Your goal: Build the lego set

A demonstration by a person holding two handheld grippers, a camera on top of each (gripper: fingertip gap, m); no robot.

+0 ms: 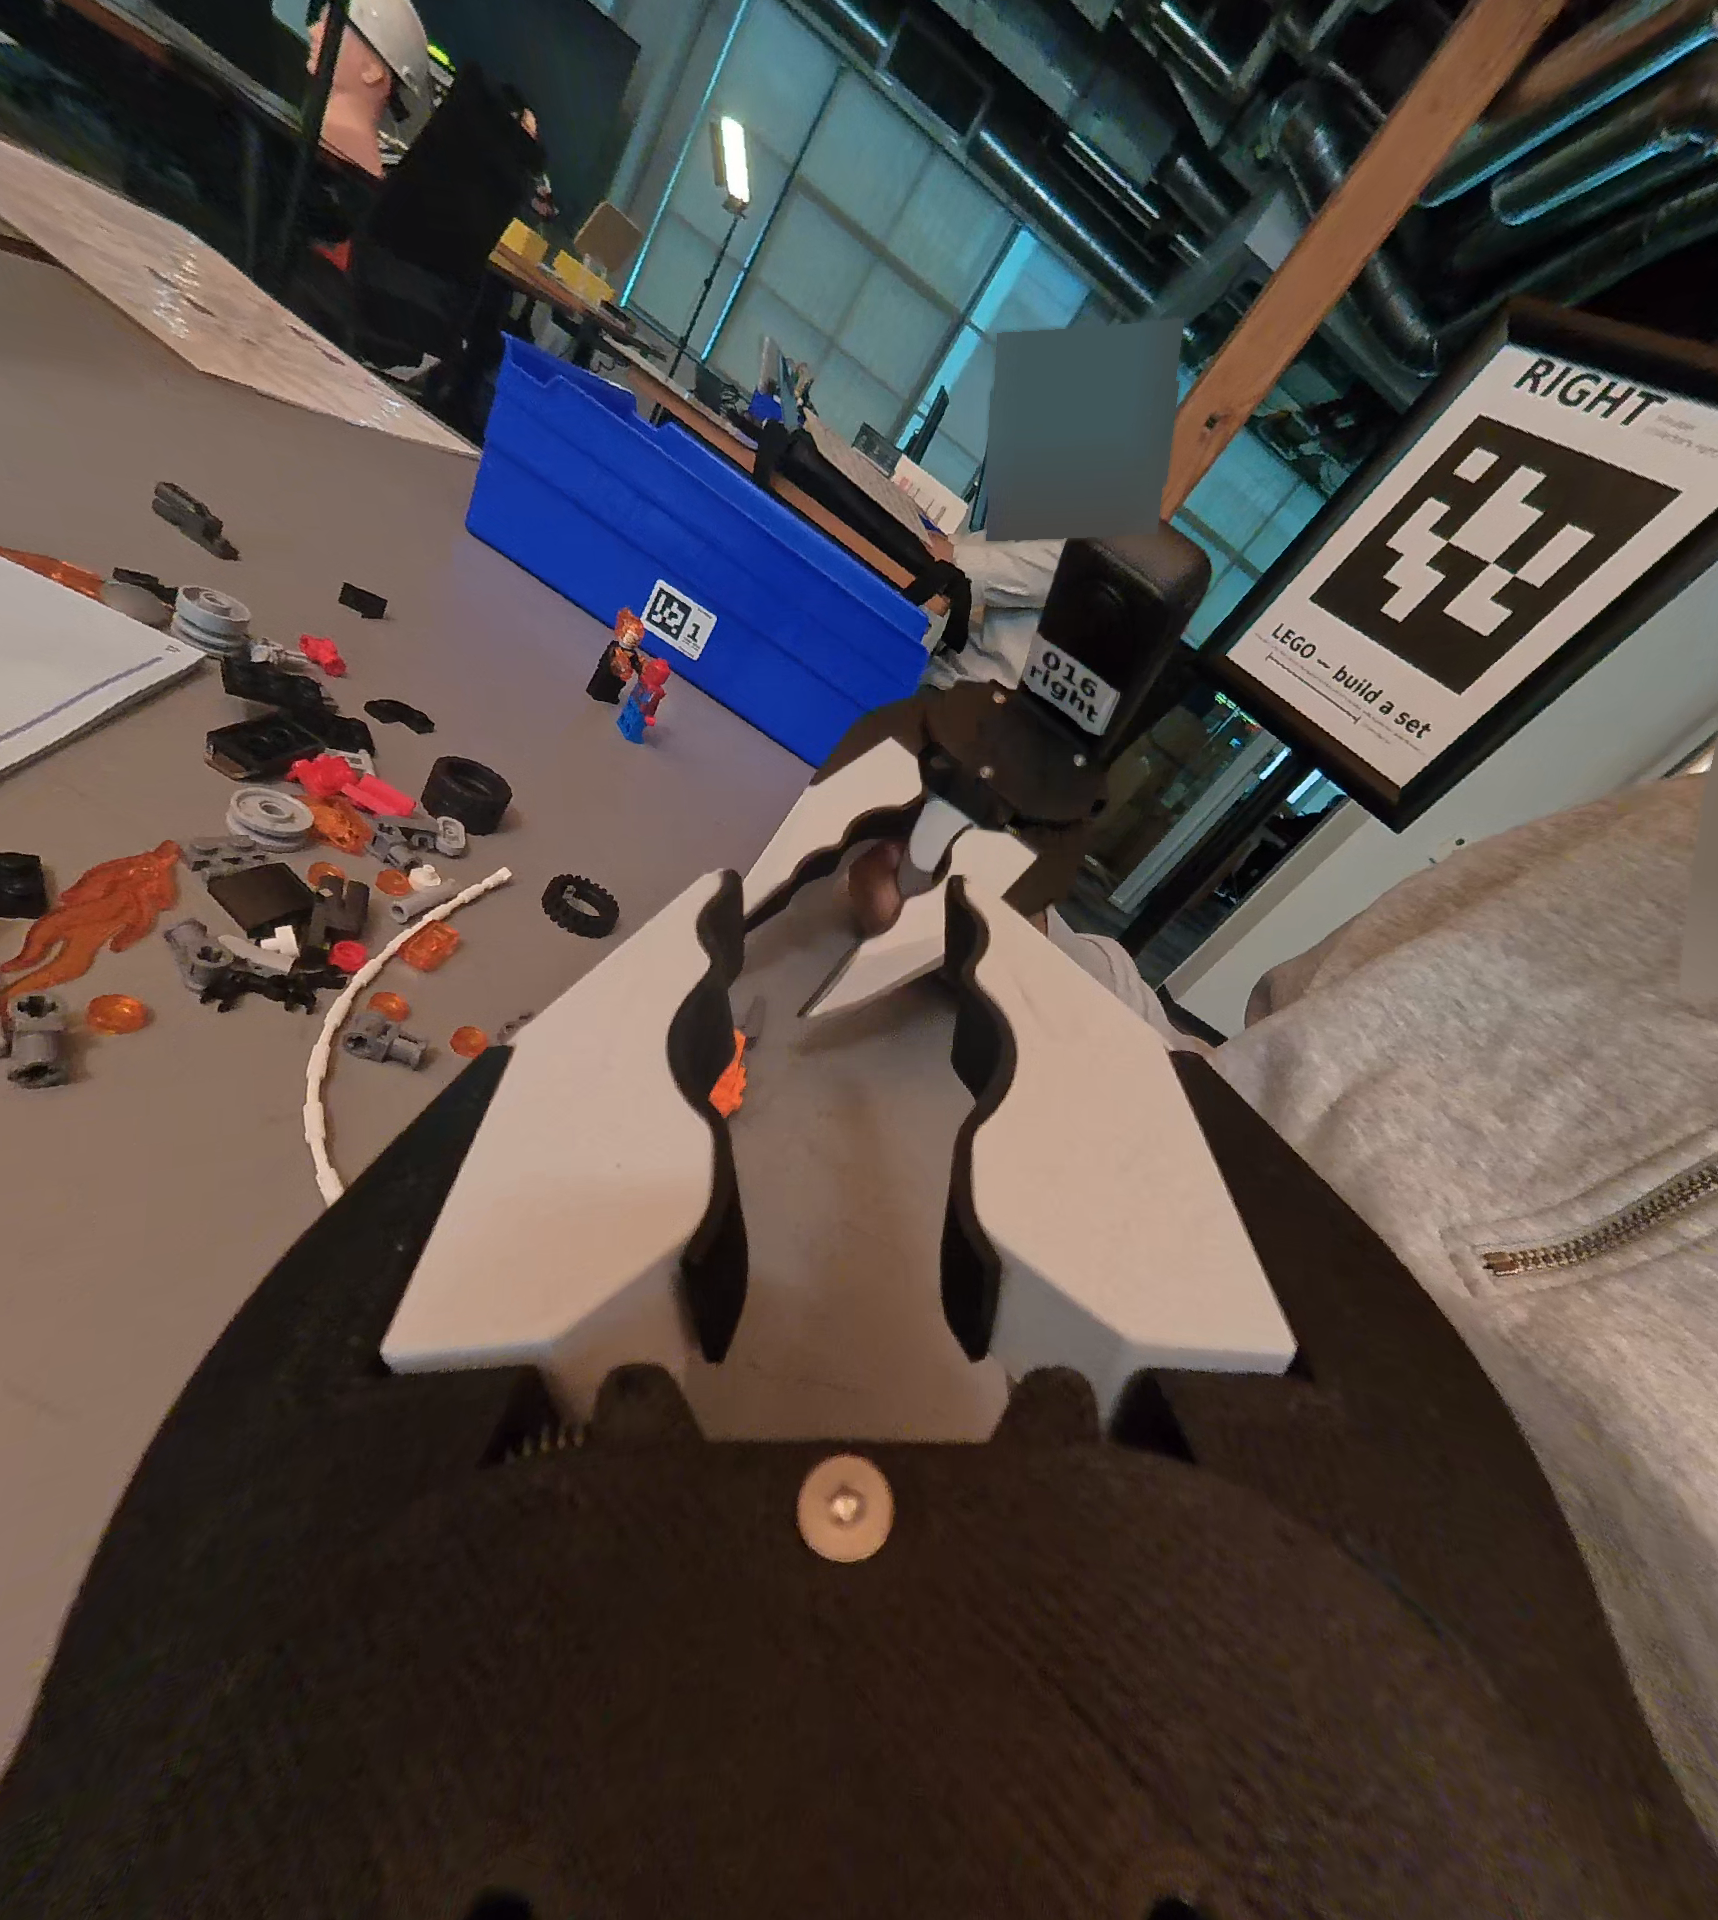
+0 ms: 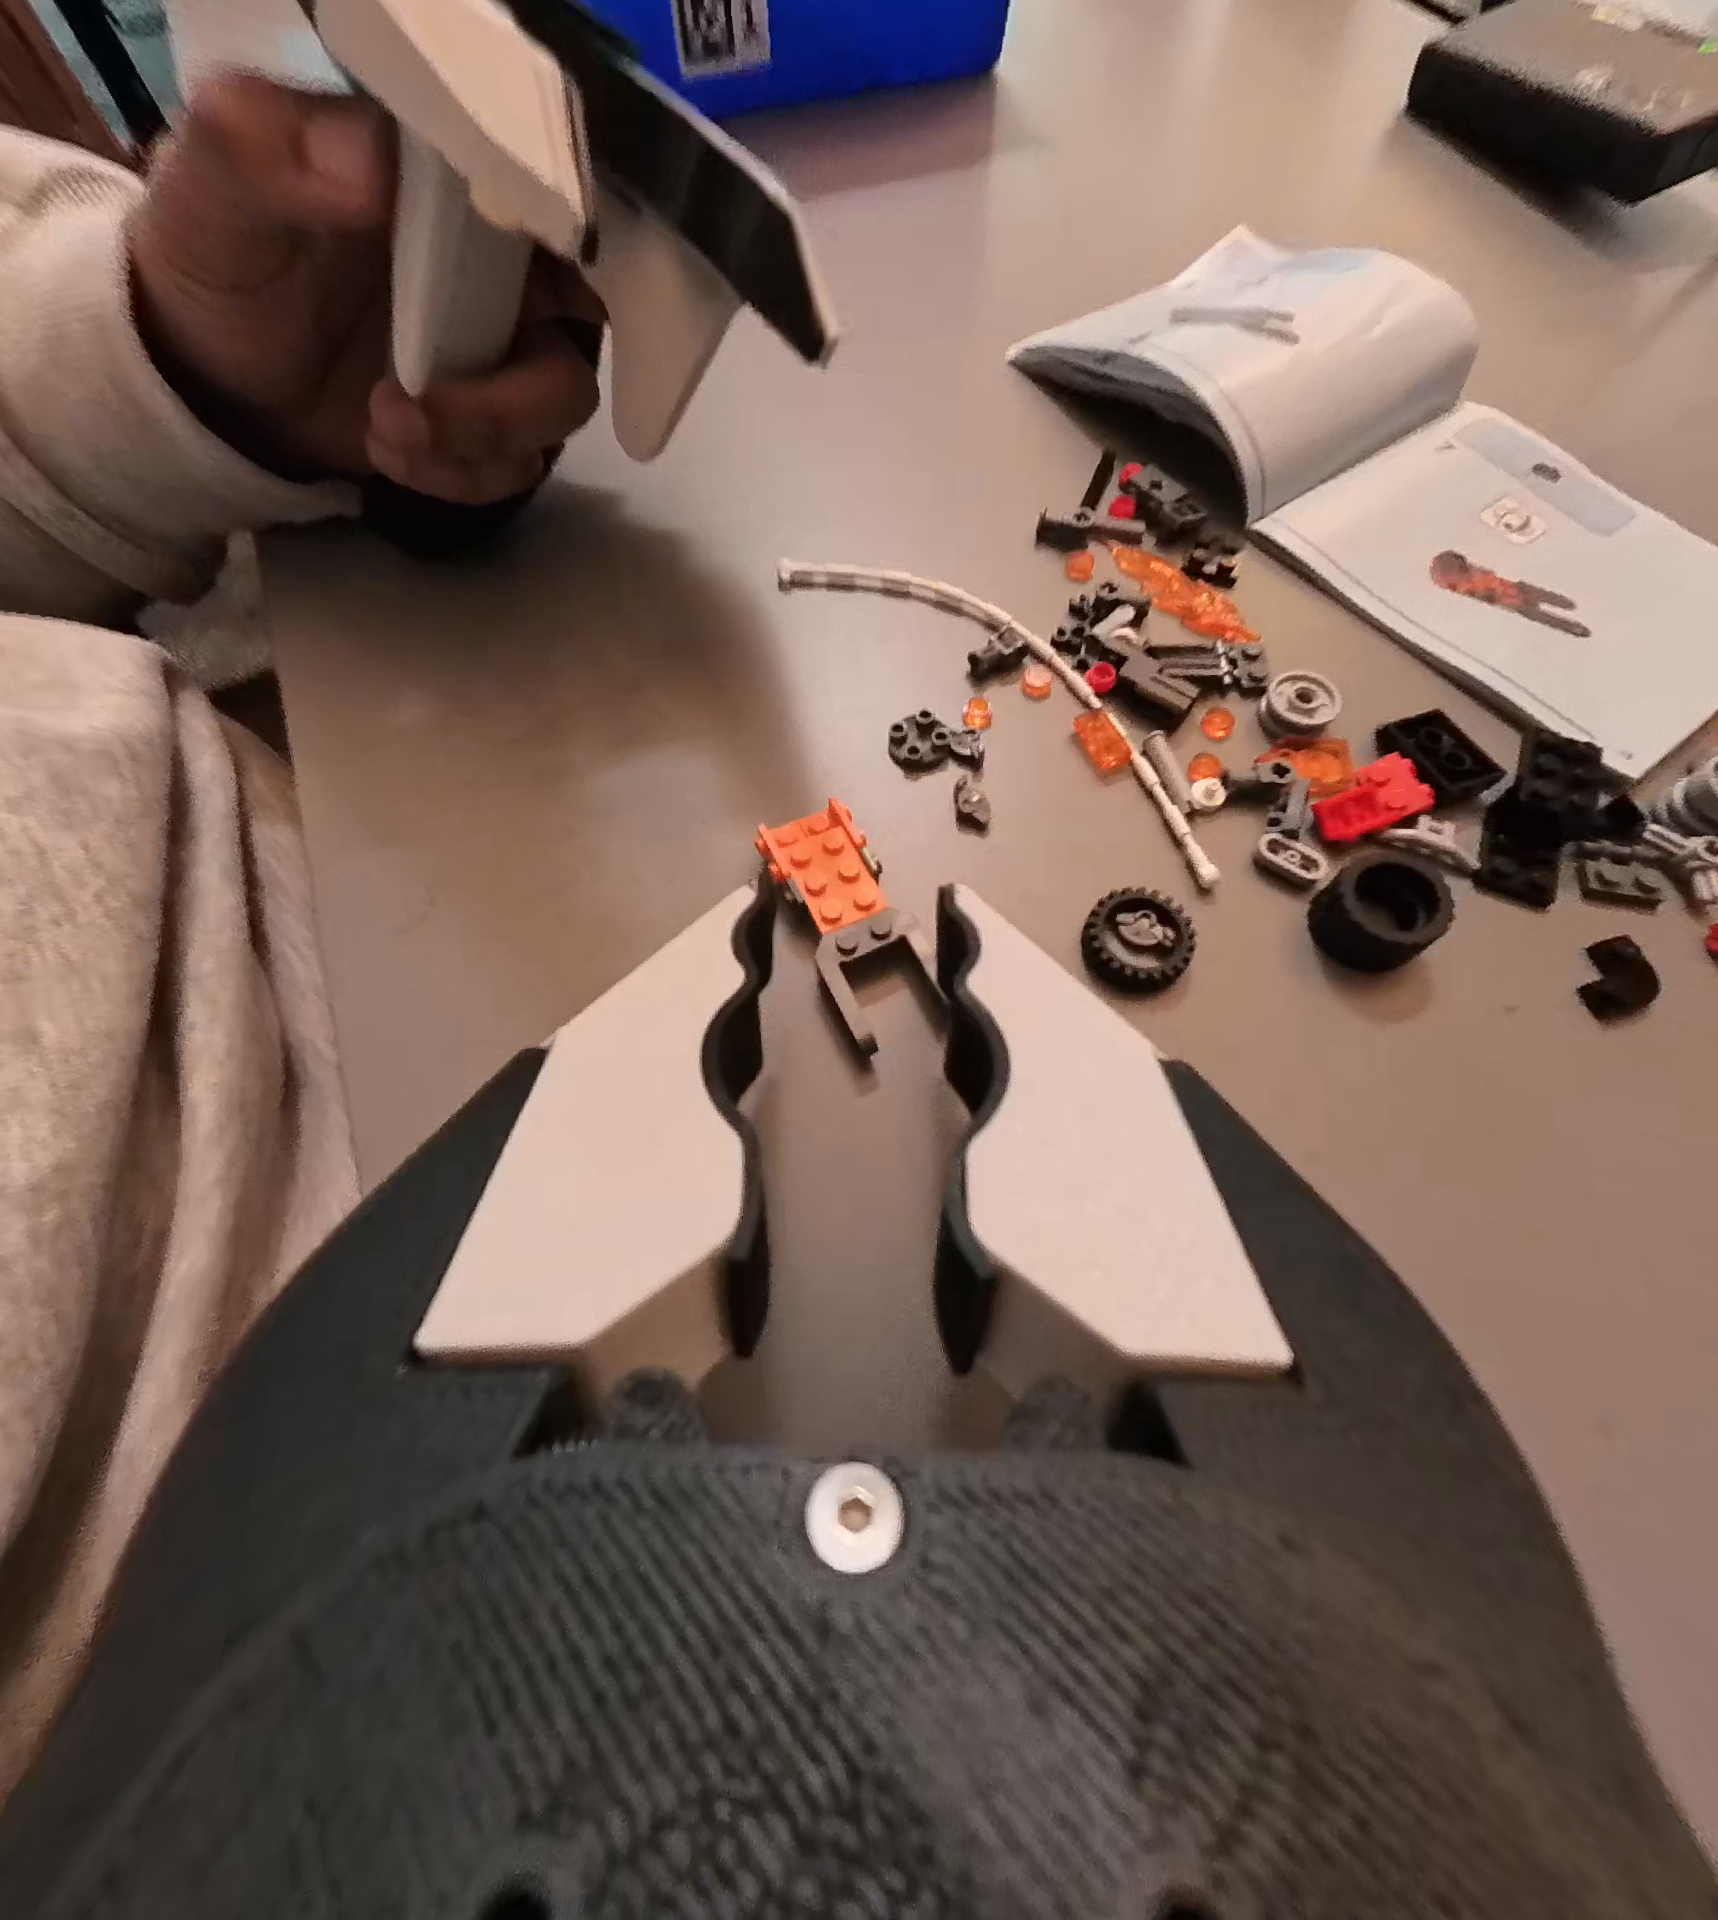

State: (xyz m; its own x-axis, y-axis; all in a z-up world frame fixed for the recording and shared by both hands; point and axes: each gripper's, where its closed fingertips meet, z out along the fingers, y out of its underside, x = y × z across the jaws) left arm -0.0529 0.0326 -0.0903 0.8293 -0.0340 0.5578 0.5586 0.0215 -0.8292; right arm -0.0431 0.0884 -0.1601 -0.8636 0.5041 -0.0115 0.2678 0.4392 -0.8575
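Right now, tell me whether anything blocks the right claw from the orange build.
Nothing visible does. The right claw is open, and the orange build lies on the table right at its tips, its dark fork between them.

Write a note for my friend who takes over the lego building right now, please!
Right gripper: open, fingers either side of the small orange and grey assembly lying on the table; not gripping it.
Left gripper: open, holding nothing, raised.
Loose pieces lie in a pile beside the open instruction booklet; black tyres sit nearest.
Two minifigures stand by the blue bin.
Done: only that small assembly. Left: nearly everything else.
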